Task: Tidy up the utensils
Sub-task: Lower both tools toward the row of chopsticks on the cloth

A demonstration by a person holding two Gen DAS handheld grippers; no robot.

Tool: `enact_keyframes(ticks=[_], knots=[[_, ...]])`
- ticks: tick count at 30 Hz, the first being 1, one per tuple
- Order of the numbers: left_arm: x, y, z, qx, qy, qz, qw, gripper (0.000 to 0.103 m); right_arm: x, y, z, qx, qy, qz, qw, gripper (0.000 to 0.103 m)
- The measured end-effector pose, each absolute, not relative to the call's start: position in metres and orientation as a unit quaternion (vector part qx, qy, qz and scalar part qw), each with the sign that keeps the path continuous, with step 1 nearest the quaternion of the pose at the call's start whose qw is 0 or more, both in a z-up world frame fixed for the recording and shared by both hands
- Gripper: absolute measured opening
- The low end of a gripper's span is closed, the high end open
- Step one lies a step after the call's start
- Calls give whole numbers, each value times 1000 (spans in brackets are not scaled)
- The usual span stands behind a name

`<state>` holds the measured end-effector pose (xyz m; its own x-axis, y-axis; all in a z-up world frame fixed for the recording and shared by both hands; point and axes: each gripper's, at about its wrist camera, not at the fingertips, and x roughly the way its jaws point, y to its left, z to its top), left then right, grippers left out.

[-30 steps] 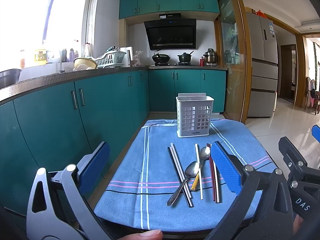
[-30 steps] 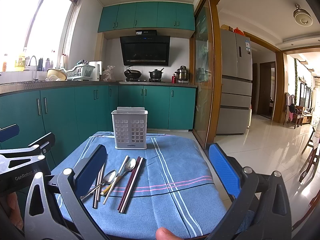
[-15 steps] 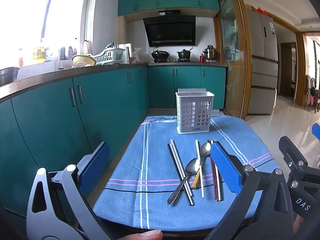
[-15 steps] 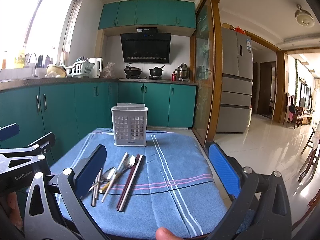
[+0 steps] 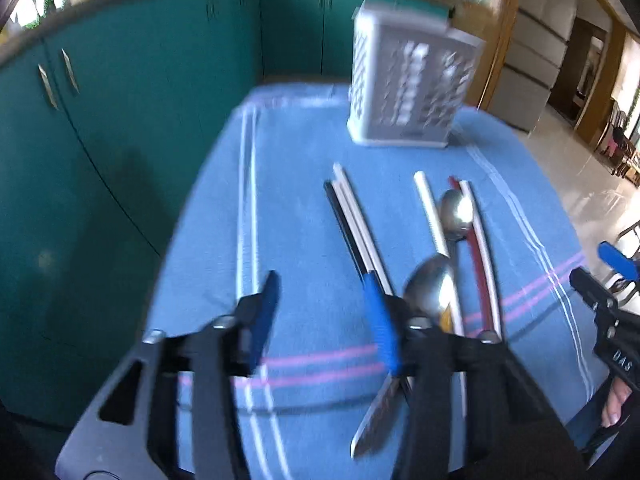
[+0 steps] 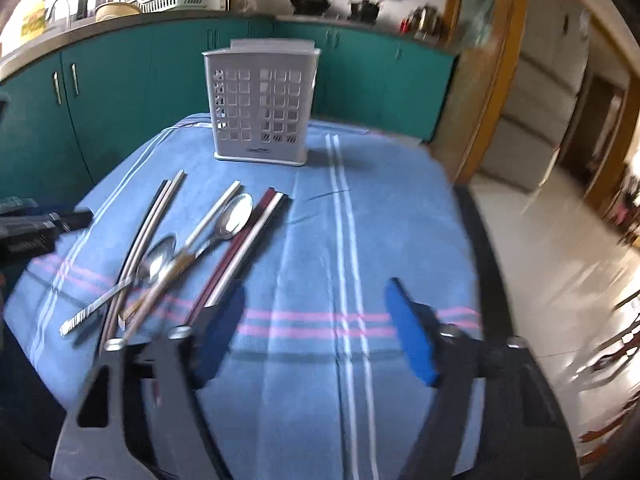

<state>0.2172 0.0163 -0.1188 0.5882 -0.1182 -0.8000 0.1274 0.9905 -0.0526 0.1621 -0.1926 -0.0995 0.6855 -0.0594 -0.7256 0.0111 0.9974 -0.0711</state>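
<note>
Several utensils lie in a loose row on a blue striped cloth: black and white chopsticks, a white chopstick, two steel spoons and dark red chopsticks. A white slotted utensil holder stands upright behind them. My left gripper hovers over the cloth just left of the chopsticks, jaws closing with nothing between them. My right gripper hangs over bare cloth to the right of the utensils, jaws also closing on nothing. The holder stands at the back.
Teal kitchen cabinets run along the left side of the table. A wooden door frame and shiny tiled floor lie to the right. The cloth's right half bears only stripes.
Both grippers tipped downward and moved in over the table, so the utensils now look larger and closer. Both pairs of jaws narrowed from wide open.
</note>
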Motion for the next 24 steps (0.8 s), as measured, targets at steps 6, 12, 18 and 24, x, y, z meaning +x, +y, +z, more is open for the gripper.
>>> enact_keyframes(ticks=[6,12,18,24], knots=[[271,11,-136,-8,480,-69,874,36,249,-187,-122,15,465,20,885,45],[304,6,-151,-4,506,-58,861,36,285,-164,-141,-28,499,6,866,40],[316,-2,-151,6,505,-63,861,40,293,-165,-139,-20,507,17,861,39],[329,-11,-153,-4,516,-67,854,37,302,-163,-134,-23,508,20,861,40]])
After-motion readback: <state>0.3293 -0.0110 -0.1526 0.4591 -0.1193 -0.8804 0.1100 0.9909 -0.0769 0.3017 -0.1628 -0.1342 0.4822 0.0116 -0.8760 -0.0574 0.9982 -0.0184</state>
